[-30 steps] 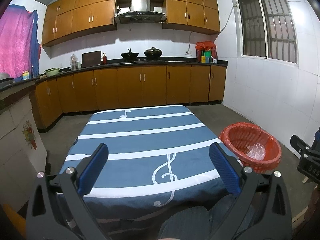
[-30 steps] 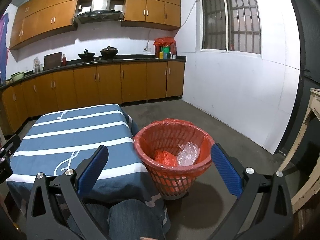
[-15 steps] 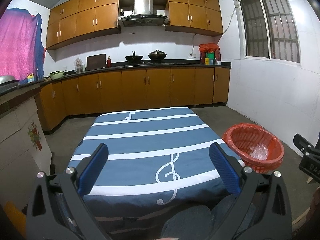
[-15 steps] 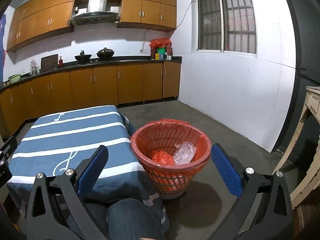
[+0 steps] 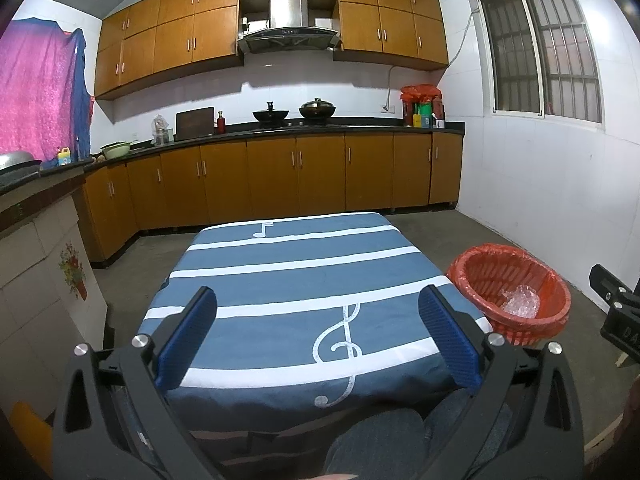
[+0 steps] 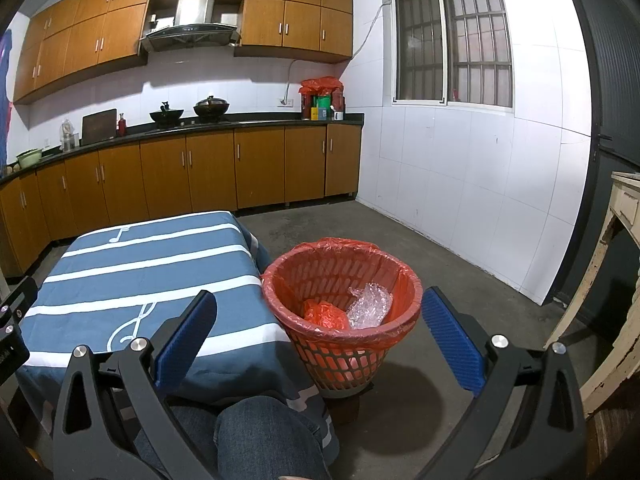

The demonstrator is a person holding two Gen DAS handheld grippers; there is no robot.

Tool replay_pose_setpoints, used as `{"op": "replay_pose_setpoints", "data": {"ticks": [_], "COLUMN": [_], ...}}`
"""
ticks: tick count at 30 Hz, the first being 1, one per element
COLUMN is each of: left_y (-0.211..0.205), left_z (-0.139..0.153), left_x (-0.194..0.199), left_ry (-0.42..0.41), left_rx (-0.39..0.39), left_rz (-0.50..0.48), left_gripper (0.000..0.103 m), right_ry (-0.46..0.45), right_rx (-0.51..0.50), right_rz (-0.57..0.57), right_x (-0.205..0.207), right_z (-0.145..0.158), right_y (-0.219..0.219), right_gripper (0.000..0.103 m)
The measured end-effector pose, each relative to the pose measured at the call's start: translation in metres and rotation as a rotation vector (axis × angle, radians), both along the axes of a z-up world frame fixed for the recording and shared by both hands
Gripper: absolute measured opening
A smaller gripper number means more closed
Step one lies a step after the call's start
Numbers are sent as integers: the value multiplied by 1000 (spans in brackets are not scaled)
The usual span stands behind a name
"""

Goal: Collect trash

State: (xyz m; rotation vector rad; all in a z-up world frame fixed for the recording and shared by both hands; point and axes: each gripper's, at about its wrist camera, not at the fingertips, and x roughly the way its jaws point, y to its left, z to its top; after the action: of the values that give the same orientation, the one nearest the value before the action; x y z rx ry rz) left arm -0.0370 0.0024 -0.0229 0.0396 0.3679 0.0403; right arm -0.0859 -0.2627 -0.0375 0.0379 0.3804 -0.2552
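Both hand-held grippers spread wide, nothing between the pads. Left hand-held gripper (image 5: 318, 334) hangs over the near edge of the worktop (image 5: 280, 276), which is draped in a blue striped cloth with music notes. Right hand-held gripper (image 6: 320, 332) points at the red basket (image 6: 408, 280).

Basket stands upright on the floor just beside the worktop's right edge, mouth up, red liner folded over the rim. Inside: a crumpled red bag (image 6: 325, 314) and a clear bubble-wrap wad (image 6: 370, 306), touching. Both scrunched; no clear long axis or heading.

No loose trash visible on cloth or floor. Task looks finished, or further pieces lie out of view.

Risks, as judged: a gripper swing could knock the light basket over and spill it; a finger could snag the liner or the cloth overhang.
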Motion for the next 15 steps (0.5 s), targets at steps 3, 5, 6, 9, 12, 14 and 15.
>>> {"op": "replay_pose_setpoints", "data": {"ticks": [3, 5, 6, 9, 12, 14, 15], "left_y": [0, 0, 0, 0, 0, -1, -2], "left_z": [-2, -2, -2, -3, -3, -2, -2], "left_x": [0, 1, 1, 2, 2, 2, 2], "left_ry": [5, 10, 12, 18, 18, 17, 16], "left_rx": [-3, -9, -12, -18, -20, -20, -21], "left_rz": [0, -1, -2, -5, -9, -12, -13], "left_gripper": [99, 99, 99, 99, 99, 99, 99], "right_ry": [3, 6, 7, 9, 10, 10, 10], "right_rx": [1, 0, 0, 1, 1, 1, 1], "right_rz": [1, 1, 1, 0, -2, -2, -3], "right_x": [0, 0, 0, 0, 1, 1, 2], "right_z": [0, 1, 1, 1, 2, 1, 1], "right_y": [-1, -2, -2, -2, -3, -4, -4], "right_gripper": [101, 101, 101, 101, 101, 101, 101]}}
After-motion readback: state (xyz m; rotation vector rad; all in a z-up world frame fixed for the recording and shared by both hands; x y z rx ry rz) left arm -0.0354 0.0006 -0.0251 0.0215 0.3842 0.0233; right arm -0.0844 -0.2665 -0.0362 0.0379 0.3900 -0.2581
